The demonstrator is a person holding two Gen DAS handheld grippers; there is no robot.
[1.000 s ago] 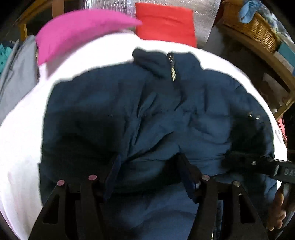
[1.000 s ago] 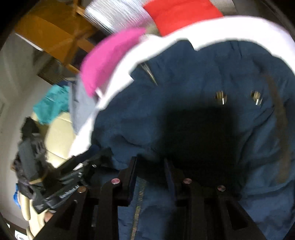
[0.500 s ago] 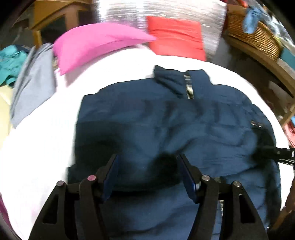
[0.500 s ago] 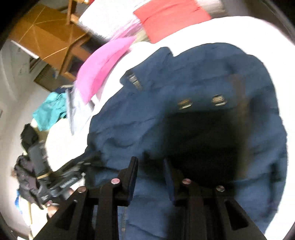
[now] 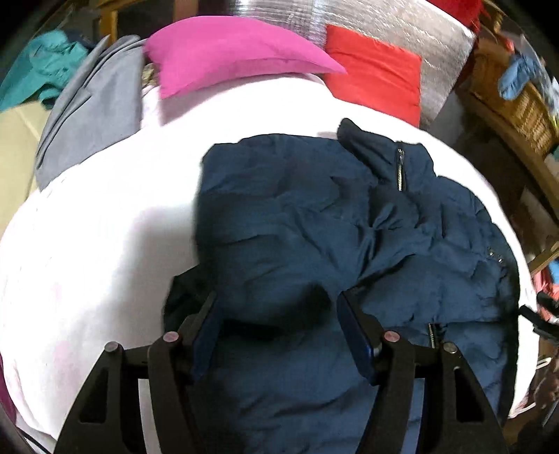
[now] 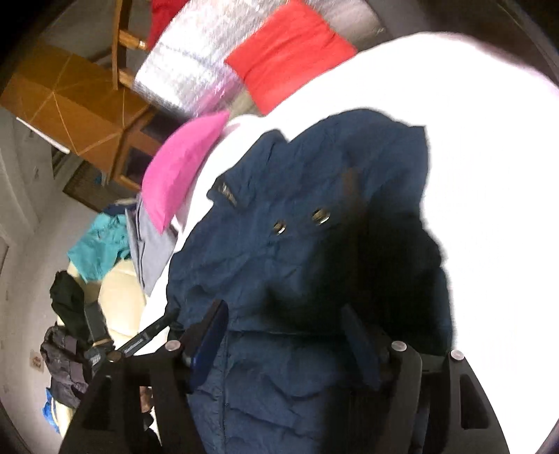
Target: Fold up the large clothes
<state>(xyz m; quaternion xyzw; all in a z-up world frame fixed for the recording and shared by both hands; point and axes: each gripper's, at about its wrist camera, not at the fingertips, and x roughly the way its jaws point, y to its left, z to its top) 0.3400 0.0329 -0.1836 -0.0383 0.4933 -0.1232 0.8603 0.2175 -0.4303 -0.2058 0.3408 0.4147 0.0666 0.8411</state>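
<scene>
A navy puffer jacket (image 5: 314, 227) lies on a white bed sheet (image 5: 87, 244), collar and zip at the far end. Its near part is folded up over the body. My left gripper (image 5: 276, 314) is open above the folded near edge, with nothing between its pads. In the right wrist view the same jacket (image 6: 297, 227) shows two metal snaps. My right gripper (image 6: 283, 324) is open above the jacket's near edge. The left gripper's tip (image 6: 153, 331) shows at the jacket's left side.
A pink pillow (image 5: 227, 52) and a red pillow (image 5: 377, 77) lie at the head of the bed against a silver padded board (image 5: 384, 21). A grey garment (image 5: 87, 115) and a teal one (image 5: 38, 73) lie at the left. A wicker basket (image 5: 517, 101) stands at the right.
Both grippers have pulled back and up from the jacket. The right gripper, nearly shut before, has opened. The jacket's near part now lies folded over its body.
</scene>
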